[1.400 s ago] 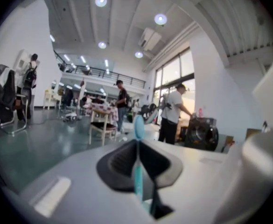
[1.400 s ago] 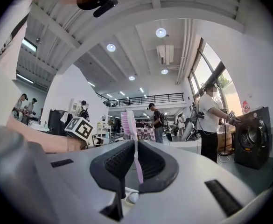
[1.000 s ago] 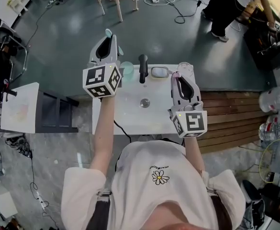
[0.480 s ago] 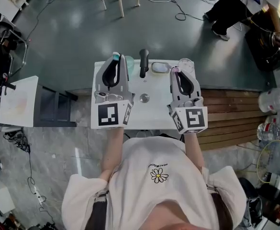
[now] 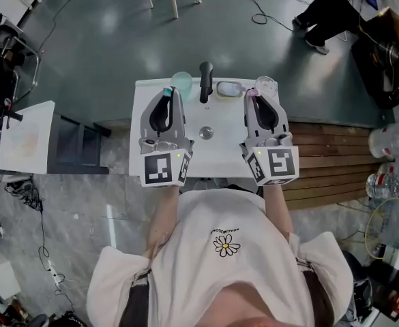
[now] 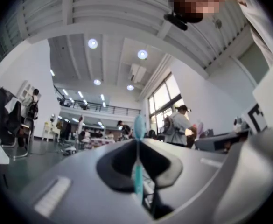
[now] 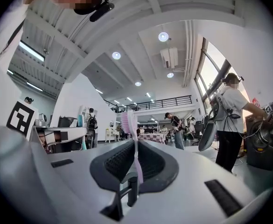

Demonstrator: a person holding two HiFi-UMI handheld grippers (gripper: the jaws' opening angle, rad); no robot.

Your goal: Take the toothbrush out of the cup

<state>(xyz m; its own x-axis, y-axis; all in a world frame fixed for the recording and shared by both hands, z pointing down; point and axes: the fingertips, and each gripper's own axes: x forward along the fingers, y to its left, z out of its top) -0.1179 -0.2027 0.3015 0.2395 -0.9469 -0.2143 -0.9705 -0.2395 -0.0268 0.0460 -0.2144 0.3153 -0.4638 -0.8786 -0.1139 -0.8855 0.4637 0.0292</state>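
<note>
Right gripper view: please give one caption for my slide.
Right claw shut on a slim pink plastic toothbrush, head beyond the tips.

free: basin [image 5: 209, 154] centre | blocked: back edge (faucet [image 5: 204, 80], teal cup [image 5: 181, 82], clear cup [image 5: 265, 84])

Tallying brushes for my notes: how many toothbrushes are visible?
2. A teal toothbrush is clamped in the left hand-held gripper; a pink toothbrush is clamped in the right hand-held gripper. No other shows, though the hand-held grippers hide part of the sink.

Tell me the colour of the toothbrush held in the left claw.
Teal; the toothbrush shows best in the left gripper view.
</note>
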